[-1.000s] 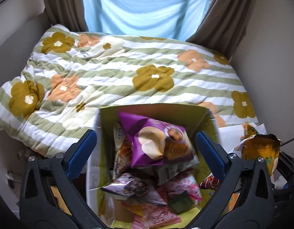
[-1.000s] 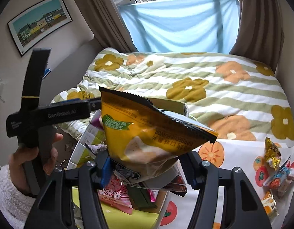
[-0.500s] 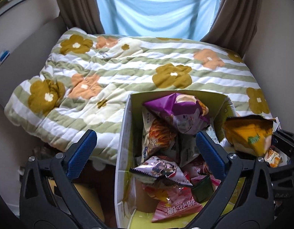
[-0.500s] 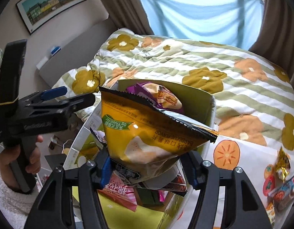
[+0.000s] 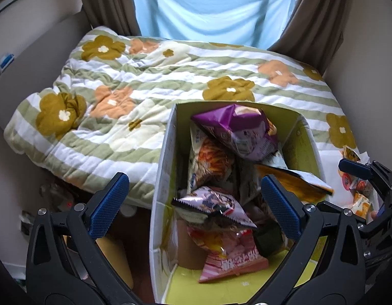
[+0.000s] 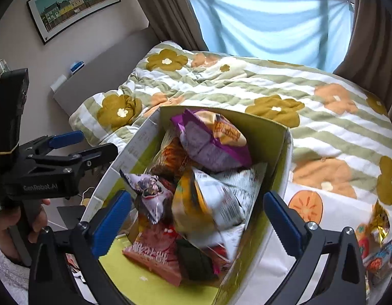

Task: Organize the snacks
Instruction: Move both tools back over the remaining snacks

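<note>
The right tongs [image 6: 196,218] are opening wide above the cardboard box [image 6: 274,137] with nothing pressed between their blue pads, and the yellow snack bag [image 6: 196,203], blurred, seems to lie loose among the packets inside the box. The left tongs [image 5: 196,208] stand wide open and empty over the box's left wall, beside the flowered quilt [image 5: 134,81] on the bed. A purple bag [image 5: 236,129] tops the heap, while small snacks [image 6: 379,228] lie on the cloth to the right

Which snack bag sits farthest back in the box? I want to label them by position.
The purple bag, on top against the far wall of the box. The yellow-and-white bag and pink bag lie nearer the camera.
</note>
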Available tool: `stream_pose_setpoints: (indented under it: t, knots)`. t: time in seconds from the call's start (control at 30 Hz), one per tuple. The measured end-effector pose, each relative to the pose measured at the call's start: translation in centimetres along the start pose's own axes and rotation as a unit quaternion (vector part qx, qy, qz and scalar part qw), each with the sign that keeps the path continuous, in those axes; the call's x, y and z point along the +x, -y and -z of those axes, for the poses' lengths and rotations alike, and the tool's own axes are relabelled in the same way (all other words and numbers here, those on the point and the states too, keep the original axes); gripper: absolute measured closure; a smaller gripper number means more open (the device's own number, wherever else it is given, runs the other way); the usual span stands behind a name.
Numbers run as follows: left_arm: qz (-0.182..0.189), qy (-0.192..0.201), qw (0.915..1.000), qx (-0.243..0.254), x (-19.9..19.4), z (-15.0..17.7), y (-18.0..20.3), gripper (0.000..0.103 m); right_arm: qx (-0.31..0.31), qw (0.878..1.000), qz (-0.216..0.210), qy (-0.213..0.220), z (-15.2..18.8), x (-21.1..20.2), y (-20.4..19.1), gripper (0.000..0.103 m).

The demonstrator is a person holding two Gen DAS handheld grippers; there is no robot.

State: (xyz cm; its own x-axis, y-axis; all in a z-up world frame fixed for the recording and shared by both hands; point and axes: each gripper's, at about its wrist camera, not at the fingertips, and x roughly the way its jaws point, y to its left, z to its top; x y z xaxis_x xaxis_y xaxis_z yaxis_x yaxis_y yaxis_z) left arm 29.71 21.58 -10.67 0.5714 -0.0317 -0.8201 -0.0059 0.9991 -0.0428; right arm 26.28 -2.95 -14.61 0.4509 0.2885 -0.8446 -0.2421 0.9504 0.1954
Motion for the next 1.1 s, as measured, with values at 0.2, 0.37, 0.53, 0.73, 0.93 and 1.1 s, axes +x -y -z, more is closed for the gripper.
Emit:
stream_pose_setpoints:
  t: [0.2, 0.37, 0.53, 0.73, 0.93, 1.1]
  knots:
    - [0.014, 0.011, 0.9998, 0.005, -2.0, 0.6, 0.7, 0.0, -0.004, 1.0, 0.013, 0.011, 0.9, -2.3, -0.7, 0.0]
    - [0.038, 0.023, 0.9988, 0.022, -3.6, 0.7, 2.6, 0.0, -0.006, 0.998, 0.053, 0.027, 2.1, -5.1, -1.0, 0.0]
    - [0.078, 0.034, 0.9949, 0.053, -4.8, 0.7, 6.6, 0.0, 0.022, 0.993, 0.103, 0.048, 3.9, -8.6, 0.8, 0.0]
    - [0.123, 0.039, 0.9868, 0.098, -5.7, 1.3, 13.6, 0.0, 0.039, 0.98, 0.181, 0.075, 7.1, -14.1, 4.4, 0.0]
    - [0.167, 0.013, 0.9762, 0.137, -4.8, 2.4, 22.3, 0.0, 0.074, 0.97, 0.217, 0.076, 10.9, -18.4, 9.6, 0.0]
    - [0.206, -0.025, 0.9618, 0.179, -2.7, 3.9, 30.2, 0.001, 0.112, 0.965, 0.23, 0.063, 14.9, -21.1, 14.6, 0.0]
